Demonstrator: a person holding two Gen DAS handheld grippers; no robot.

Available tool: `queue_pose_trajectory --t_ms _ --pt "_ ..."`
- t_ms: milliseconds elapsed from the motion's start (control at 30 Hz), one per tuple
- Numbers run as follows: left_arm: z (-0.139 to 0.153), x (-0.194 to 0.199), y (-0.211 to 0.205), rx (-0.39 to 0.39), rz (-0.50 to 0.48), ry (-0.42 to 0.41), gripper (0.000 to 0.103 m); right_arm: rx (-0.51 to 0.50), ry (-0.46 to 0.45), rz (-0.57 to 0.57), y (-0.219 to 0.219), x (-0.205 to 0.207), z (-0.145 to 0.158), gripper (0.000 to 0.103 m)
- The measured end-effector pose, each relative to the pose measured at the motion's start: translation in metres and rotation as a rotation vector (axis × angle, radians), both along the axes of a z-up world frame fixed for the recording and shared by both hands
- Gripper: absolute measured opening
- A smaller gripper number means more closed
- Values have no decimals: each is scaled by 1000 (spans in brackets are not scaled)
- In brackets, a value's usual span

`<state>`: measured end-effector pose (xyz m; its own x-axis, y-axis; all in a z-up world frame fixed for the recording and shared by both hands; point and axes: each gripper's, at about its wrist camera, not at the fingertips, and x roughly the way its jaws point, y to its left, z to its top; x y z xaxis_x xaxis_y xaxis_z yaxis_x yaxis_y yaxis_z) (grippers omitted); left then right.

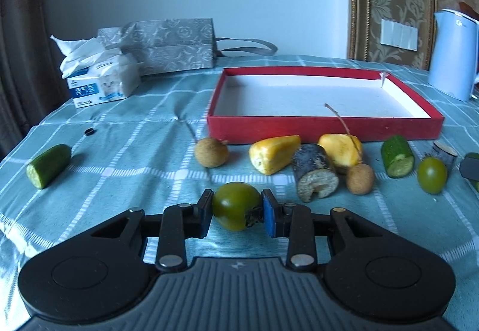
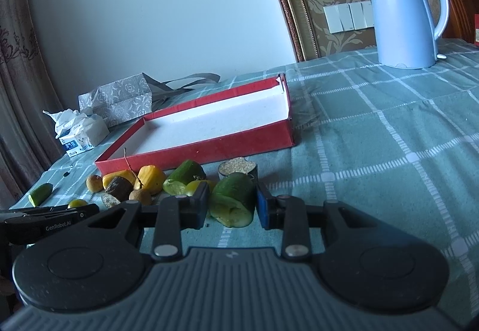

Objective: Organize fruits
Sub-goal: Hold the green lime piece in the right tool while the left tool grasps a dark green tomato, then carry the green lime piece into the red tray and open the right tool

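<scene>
My left gripper (image 1: 237,211) is shut on a green tomato (image 1: 235,202), its blue pads pressing both sides, low over the checked cloth. My right gripper (image 2: 232,203) is shut on a cut cucumber chunk (image 2: 235,196), also near the cloth. A shallow red box (image 1: 323,127) with a white inside stands just beyond the fruit; the right wrist view shows the red box (image 2: 194,151) holding nothing. In front of it lie a longan (image 1: 211,155), two yellow pieces (image 1: 274,155), a dark stalk piece (image 1: 314,172), a cucumber piece (image 1: 398,155) and another green tomato (image 1: 432,175).
A cucumber half (image 1: 48,164) lies alone at the left. A tissue pack (image 1: 101,82) and a grey patterned bag (image 1: 167,46) sit at the back left. A pale blue kettle (image 2: 404,16) stands at the back right. The cloth right of the box is bare.
</scene>
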<state>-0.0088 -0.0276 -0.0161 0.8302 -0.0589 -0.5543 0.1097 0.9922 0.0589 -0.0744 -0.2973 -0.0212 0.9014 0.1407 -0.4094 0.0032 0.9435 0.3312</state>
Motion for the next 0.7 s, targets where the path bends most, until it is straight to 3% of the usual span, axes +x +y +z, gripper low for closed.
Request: queue_pose_trajectory --t_ms 300,433,567,700 --pt "0 2 6 -17 48 6 33 -61 19 13 12 4 5 31" --pt "0 3 7 -27 45 9 33 -100 3 30 18 16 22 31" --pt "-1 4 8 -38 44 12 33 -148 -20 14 17 49 46 31" --pt "-1 5 10 -48 41 13 33 -148 21 -14 8 99 50 31"
